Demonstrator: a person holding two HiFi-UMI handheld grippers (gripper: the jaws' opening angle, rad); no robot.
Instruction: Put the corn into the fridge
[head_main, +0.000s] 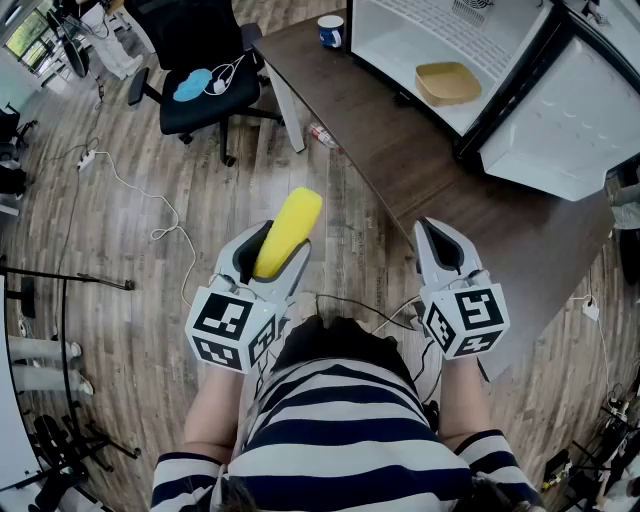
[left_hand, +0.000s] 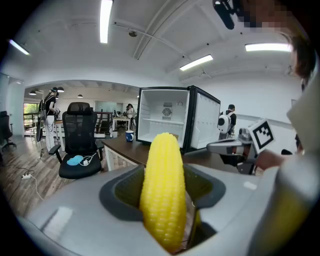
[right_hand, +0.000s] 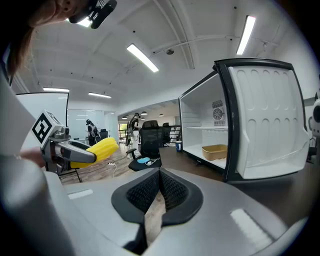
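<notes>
the left gripper (head_main: 266, 256) clamps the yellow corn (head_main: 288, 232), tip poking toward 12 o'clock. the right gripper (head_main: 441, 246) has its jaws pressed together, empty. the open fridge (head_main: 405, 42) sits on the dark table (head_main: 390, 140) at 1 o'clock, well apart from the corn.

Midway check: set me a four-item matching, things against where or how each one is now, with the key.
1 corn
2 tan tray
3 blue mug
4 right gripper

A on the table beside the fridge
B shut, empty
C inside the open fridge
D held in the left gripper

Pairs: 1-D, 2-C, 3-A, 4-B
</notes>
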